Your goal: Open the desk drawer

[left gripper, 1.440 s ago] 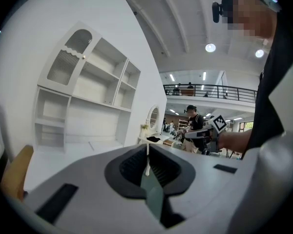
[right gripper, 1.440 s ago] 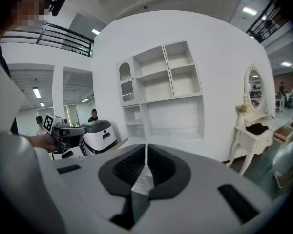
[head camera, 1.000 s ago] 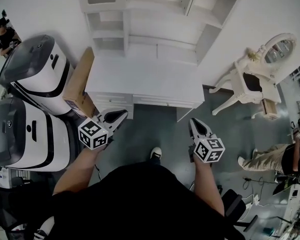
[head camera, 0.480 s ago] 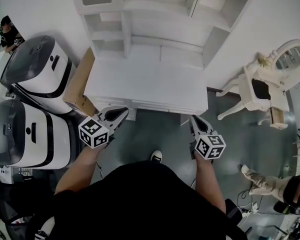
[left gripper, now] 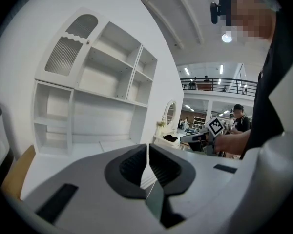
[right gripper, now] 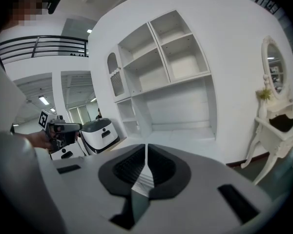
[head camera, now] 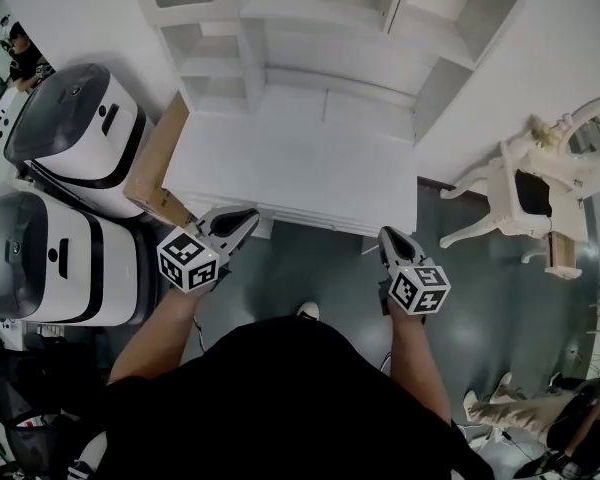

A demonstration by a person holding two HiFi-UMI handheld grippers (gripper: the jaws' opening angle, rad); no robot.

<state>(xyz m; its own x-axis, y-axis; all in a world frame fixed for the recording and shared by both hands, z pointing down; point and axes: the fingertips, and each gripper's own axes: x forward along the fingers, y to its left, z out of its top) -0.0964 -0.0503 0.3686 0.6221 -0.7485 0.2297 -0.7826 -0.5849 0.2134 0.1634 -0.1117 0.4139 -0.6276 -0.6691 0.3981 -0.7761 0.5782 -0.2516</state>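
The white desk (head camera: 290, 163) with a shelf hutch (head camera: 280, 28) stands against the wall ahead. Under its front edge the drawer front (head camera: 315, 214) shows only as a narrow white strip. My left gripper (head camera: 246, 217) is shut and empty, its tip just short of the desk's front left corner. My right gripper (head camera: 387, 235) is also shut and empty, just below the front edge near the desk's right end. In the left gripper view the left gripper (left gripper: 147, 148) points over the desk top (left gripper: 88, 152). In the right gripper view the right gripper (right gripper: 146, 148) faces the hutch (right gripper: 166, 77).
Two big white-and-black machines (head camera: 75, 133) (head camera: 40, 258) stand at the left, with a cardboard box (head camera: 155, 163) between them and the desk. A white vanity with mirror and chair (head camera: 540, 178) stands at the right. My shoe (head camera: 308, 311) rests on the grey floor (head camera: 310, 268).
Both grippers and I have moved toward the desk, so its front edge now lies right at the gripper tips. Both jaws stay shut.
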